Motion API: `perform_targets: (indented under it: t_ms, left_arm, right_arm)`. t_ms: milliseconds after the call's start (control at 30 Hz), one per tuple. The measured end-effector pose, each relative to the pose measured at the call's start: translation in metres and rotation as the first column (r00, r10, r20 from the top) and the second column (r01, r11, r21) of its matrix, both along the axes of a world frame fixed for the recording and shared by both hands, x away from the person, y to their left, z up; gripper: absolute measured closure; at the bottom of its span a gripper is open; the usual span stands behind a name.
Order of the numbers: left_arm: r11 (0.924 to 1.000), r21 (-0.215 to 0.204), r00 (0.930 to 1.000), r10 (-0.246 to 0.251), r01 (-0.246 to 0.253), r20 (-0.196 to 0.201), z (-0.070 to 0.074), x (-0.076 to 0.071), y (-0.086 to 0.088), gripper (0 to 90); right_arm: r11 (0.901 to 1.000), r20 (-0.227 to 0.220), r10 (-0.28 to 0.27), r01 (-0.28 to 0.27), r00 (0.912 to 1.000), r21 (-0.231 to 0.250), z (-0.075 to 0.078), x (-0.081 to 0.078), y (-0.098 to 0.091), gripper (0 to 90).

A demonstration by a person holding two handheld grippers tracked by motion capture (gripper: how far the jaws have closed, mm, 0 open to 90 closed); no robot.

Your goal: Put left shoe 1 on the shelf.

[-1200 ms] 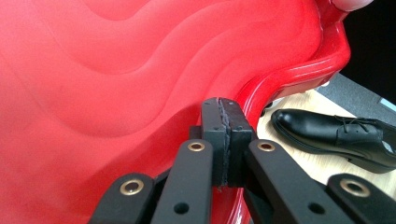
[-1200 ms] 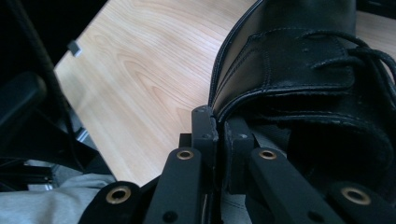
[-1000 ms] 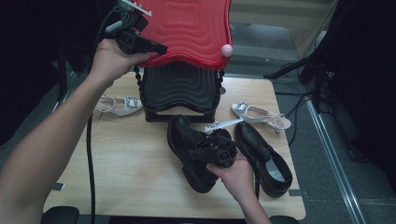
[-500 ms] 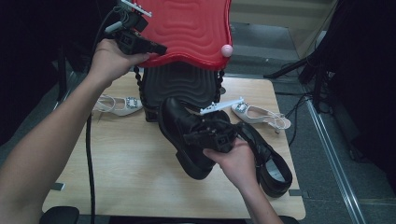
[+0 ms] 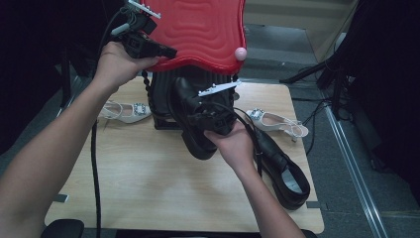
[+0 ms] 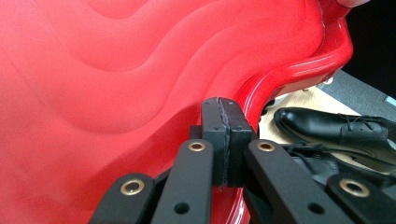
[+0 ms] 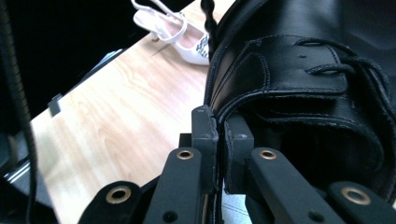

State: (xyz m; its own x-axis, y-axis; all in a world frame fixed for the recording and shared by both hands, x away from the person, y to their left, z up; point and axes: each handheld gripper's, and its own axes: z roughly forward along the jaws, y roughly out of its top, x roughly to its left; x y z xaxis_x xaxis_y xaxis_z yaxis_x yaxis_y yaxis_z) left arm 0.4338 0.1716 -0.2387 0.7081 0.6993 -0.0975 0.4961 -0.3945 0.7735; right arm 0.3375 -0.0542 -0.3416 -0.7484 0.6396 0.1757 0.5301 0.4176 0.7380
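My left gripper (image 5: 166,49) is shut on the rim of a red wavy lid (image 5: 198,29), holding it raised over a black ribbed case (image 5: 161,99). In the left gripper view the pads meet at the rim of the lid (image 6: 116,93). My right gripper (image 5: 200,114) is shut on the collar of a black lace-up shoe (image 5: 195,141), which hangs tilted above the table just in front of the case. In the right gripper view the leather edge of the shoe (image 7: 289,60) sits pinched between the gripper's (image 7: 222,149) pads.
A second black shoe (image 5: 285,171) lies on the wooden table (image 5: 138,183) at the right. One white heeled sandal (image 5: 124,111) lies left of the case, another (image 5: 277,121) to its right. A pink knob (image 5: 240,52) sits on the lid's corner. Cables trail beyond the table's right edge.
My right gripper has lifted the black shoe off the table and carried it up and back toward the case. The left gripper and the lid have stayed put.
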Motion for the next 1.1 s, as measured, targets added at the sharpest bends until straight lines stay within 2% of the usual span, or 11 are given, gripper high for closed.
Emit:
perform_targets:
  t_ms: [67, 133, 167, 200, 300, 467, 567, 667, 867, 1033, 1100]
  left_arm:
    - [1.0000, 0.004, 1.0000, -0.003, 0.003, 0.005, 0.000, 0.000, 0.000, 90.0]
    - [1.0000, 0.005, 1.0000, -0.003, 0.003, 0.009, 0.000, -0.001, 0.000, 90.0]
    - [1.0000, 0.005, 1.0000, -0.003, 0.003, 0.009, 0.000, -0.001, 0.000, 90.0]
    - [1.0000, 0.005, 0.9999, -0.004, 0.004, 0.011, -0.001, -0.001, 0.000, 90.0]
    - [1.0000, 0.001, 0.9999, 0.001, -0.001, 0.010, -0.001, -0.001, 0.000, 90.0]
    - [1.0000, -0.001, 0.9999, 0.005, -0.005, 0.011, -0.001, -0.002, 0.001, 90.0]
    - [1.0000, -0.004, 0.9999, 0.007, -0.007, 0.011, -0.001, -0.002, 0.001, 90.0]
    - [1.0000, -0.005, 0.9998, 0.008, -0.008, 0.017, -0.002, -0.003, 0.001, 90.0]
    - [0.9999, -0.012, 0.9998, 0.010, -0.010, 0.017, -0.003, -0.003, 0.002, 90.0]
    - [0.9999, -0.011, 0.9998, 0.011, -0.010, 0.019, -0.003, -0.003, 0.002, 90.0]
    - [0.9998, -0.013, 0.9997, 0.012, -0.012, 0.019, -0.003, -0.003, 0.002, 90.0]
  right_arm:
    - [0.9995, 0.059, -0.016, 0.018, 0.9981, -0.027, -0.008, 0.006, 0.010, 87.3]
    - [0.9987, 0.089, -0.011, 0.015, 0.9960, -0.048, -0.013, 0.008, 0.016, 87.4]
    - [0.9987, 0.089, -0.011, 0.015, 0.9960, -0.048, -0.013, 0.008, 0.016, 87.4]
    - [0.9979, 0.127, -0.015, 0.023, 0.9918, -0.060, -0.018, 0.009, 0.024, 87.4]
    - [0.9968, 0.144, -0.039, 0.048, 0.9888, -0.064, -0.024, 0.013, 0.032, 87.5]
    - [0.9946, 0.142, -0.061, 0.072, 0.9881, -0.074, -0.035, 0.026, 0.045, 87.5]
    - [0.9949, 0.129, -0.085, 0.091, 0.9880, -0.043, -0.037, 0.033, 0.053, 87.4]
    - [0.9929, 0.150, -0.112, 0.117, 0.9823, -0.024, -0.035, 0.042, 0.063, 87.4]
    - [0.9935, 0.168, -0.109, 0.113, 0.9796, -0.012, -0.035, 0.058, 0.077, 87.2]
    - [0.9926, 0.133, -0.121, 0.120, 0.9836, 0.021, -0.043, 0.066, 0.078, 83.6]
    - [0.9930, 0.124, -0.118, 0.115, 0.9853, 0.026, -0.043, 0.066, 0.078, 78.9]
